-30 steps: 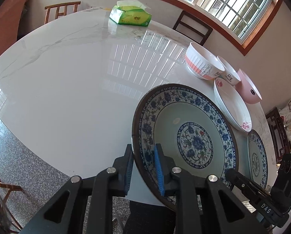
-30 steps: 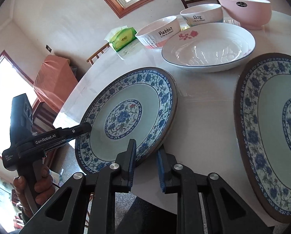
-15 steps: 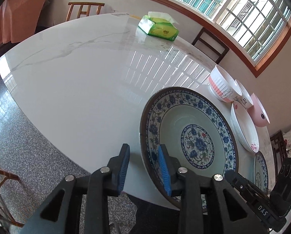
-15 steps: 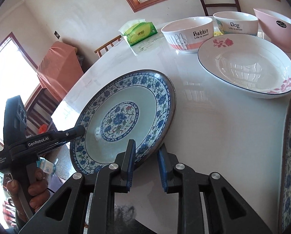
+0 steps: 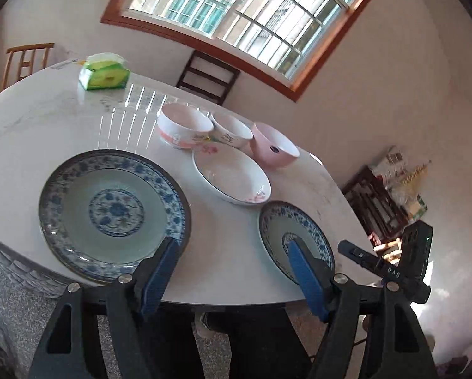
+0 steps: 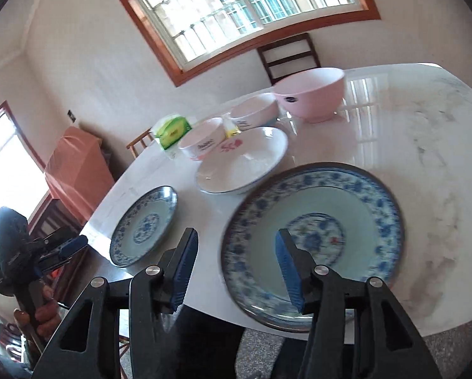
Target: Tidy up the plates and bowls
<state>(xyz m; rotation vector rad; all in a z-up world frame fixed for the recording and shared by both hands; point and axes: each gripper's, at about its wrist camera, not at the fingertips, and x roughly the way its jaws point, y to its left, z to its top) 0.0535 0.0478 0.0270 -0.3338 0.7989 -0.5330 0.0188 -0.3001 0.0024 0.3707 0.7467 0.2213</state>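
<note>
A round white marble table (image 5: 40,120) fills both views, glossy, throwing back the bars of the big wood-framed window (image 5: 236,15) behind it. Left tool (image 5: 229,268) first: jaws opening, wide apart, nothing between the blue pads, and it hangs above the near rim of the table. Under its left finger sits the large blue-and-white plate (image 5: 112,211), flat, its near edge poking just past the table's rim. Right tool (image 6: 236,268) is opening too, nothing gripped; through its own camera a big blue-patterned plate (image 6: 315,237) lies flat below it, blurred.

The small blue-and-white plate (image 5: 296,233) sits near the rim between the two. Behind it the white flowered dish (image 5: 232,173), then a row of three: rabbit bowl (image 5: 185,129), second white bowl (image 5: 232,132), pink bowl (image 5: 274,150), close together. A green tissue pack (image 5: 105,74) stands alone at the far side, with plenty of bare marble around it.

The right view gives what the left cannot: a hand (image 6: 43,315) gripping the left tool's handle, a pink-draped cabinet (image 6: 78,164) and a bright doorway. The left view alone shows a dark shelf unit (image 5: 378,208) by the wall and speckled floor (image 5: 2,300) below the table edge.
</note>
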